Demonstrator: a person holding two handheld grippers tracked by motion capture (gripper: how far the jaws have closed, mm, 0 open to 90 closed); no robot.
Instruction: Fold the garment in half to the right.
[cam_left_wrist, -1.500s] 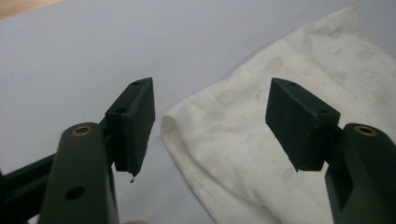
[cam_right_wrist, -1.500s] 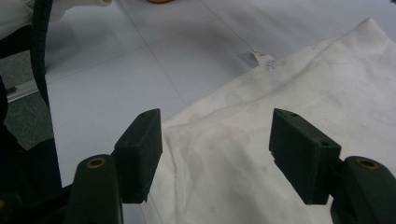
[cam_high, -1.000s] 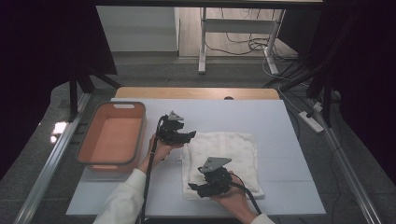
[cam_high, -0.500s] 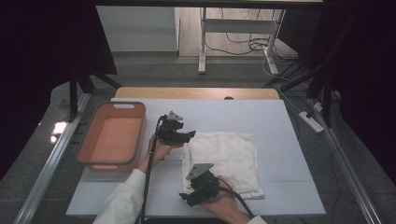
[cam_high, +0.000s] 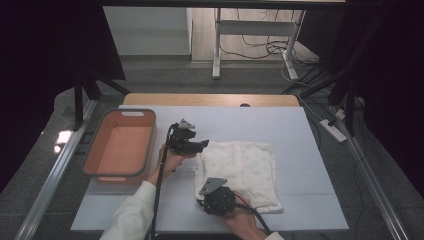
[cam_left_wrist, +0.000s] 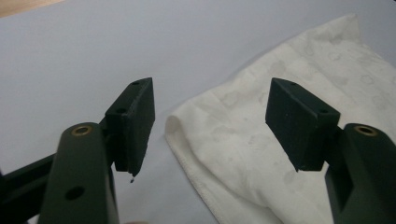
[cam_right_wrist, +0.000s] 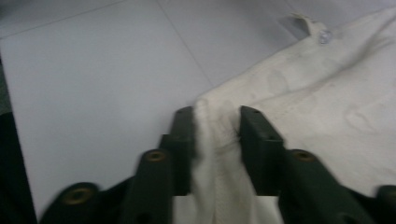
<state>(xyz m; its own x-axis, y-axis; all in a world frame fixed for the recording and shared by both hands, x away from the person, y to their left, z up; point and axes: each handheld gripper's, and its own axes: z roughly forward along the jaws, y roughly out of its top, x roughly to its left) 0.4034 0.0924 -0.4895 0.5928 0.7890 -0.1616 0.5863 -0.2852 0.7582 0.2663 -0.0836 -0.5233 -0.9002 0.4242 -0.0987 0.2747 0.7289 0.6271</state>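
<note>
Since 1 s ago the right gripper (cam_high: 207, 200) is moved to the towel (cam_high: 245, 170) near corner, cloth now pinched btwn jaws; left gripper (cam_left_wrist: 210, 121) is held spread by far corner, fold prob. next.

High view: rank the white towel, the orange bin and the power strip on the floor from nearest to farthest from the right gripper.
1. white towel: gripped at its near-left corner by the right gripper.
2. orange bin: on the table's left side.
3. power strip: on the floor, beyond the table's right edge.
</note>
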